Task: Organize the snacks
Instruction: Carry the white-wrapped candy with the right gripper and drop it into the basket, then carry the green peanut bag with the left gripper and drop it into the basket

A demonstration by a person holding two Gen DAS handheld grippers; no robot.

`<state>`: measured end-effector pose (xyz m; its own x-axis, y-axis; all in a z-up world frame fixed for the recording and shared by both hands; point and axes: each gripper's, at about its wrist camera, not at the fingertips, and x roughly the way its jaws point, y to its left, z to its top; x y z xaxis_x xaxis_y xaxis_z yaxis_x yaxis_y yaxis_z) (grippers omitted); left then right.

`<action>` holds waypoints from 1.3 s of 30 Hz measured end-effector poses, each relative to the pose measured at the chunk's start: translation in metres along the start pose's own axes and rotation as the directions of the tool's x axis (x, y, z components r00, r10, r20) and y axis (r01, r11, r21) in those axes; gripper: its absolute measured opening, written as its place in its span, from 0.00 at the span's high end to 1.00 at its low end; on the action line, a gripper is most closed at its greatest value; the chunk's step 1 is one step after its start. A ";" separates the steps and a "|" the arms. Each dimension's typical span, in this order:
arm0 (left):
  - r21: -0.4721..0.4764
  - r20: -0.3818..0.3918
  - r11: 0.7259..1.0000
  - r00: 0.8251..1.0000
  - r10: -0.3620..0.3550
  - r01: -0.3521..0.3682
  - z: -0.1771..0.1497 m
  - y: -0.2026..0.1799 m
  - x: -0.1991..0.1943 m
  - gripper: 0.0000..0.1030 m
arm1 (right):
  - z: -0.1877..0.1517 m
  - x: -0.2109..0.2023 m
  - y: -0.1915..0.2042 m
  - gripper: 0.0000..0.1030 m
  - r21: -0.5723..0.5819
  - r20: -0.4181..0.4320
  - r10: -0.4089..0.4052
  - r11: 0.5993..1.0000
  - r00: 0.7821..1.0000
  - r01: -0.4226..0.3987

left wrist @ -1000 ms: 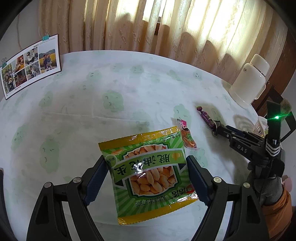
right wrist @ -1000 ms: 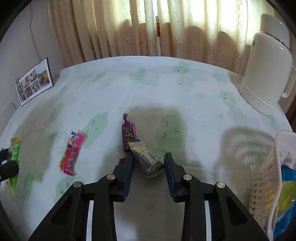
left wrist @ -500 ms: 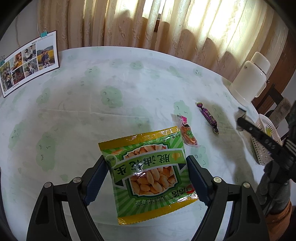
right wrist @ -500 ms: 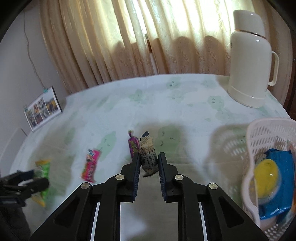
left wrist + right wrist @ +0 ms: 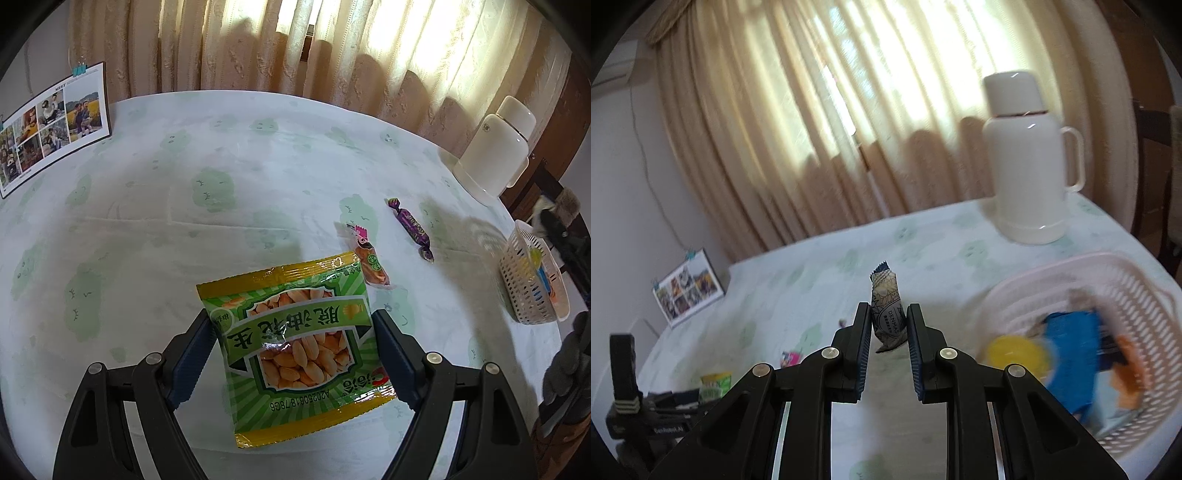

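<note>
Between the narrowly set fingers of the right gripper (image 5: 886, 325) a small patterned snack bar (image 5: 886, 314) is clamped and held upright, clear of the surface (image 5: 820, 288). The jaws were closing within the last second, with the bar between them, and the pads are now pressed on its sides. Just to the right of this gripper a white perforated basket (image 5: 1137, 295) is seen, with blue, yellow and orange packets lying inside, blurred. Behind the basket a white flask (image 5: 1027, 158) is stood on the surface before the curtains (image 5: 812, 110).

Lower left in the right wrist view, the left gripper (image 5: 291, 350) is set wide around a green and yellow peanut bag (image 5: 295, 332), which lies flat on the surface; the pads stand at the bag's two side edges, and whether they press on it cannot be told. Just beyond the bag's far right corner an orange and pink sachet (image 5: 369, 262) lies, and near it a purple wrapped candy (image 5: 412, 229). At the far left edge of the surface a photo sheet (image 5: 51, 125) is propped.
</note>
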<state>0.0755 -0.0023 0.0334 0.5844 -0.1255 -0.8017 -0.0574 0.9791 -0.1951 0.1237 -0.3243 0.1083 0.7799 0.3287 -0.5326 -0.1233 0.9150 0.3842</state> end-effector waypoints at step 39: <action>0.299 0.044 0.943 0.985 -0.170 0.149 0.029 -0.156 -0.041 0.22 | 0.000 -0.099 -0.116 0.40 0.324 0.239 -0.309 0.919 0.921 0.224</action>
<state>0.0840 -0.1457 0.1126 0.6208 -0.2825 -0.7313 0.2749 0.9520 -0.1344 0.0605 -0.4631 0.1168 0.9026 -0.0359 -0.4290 0.2606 0.8387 0.4781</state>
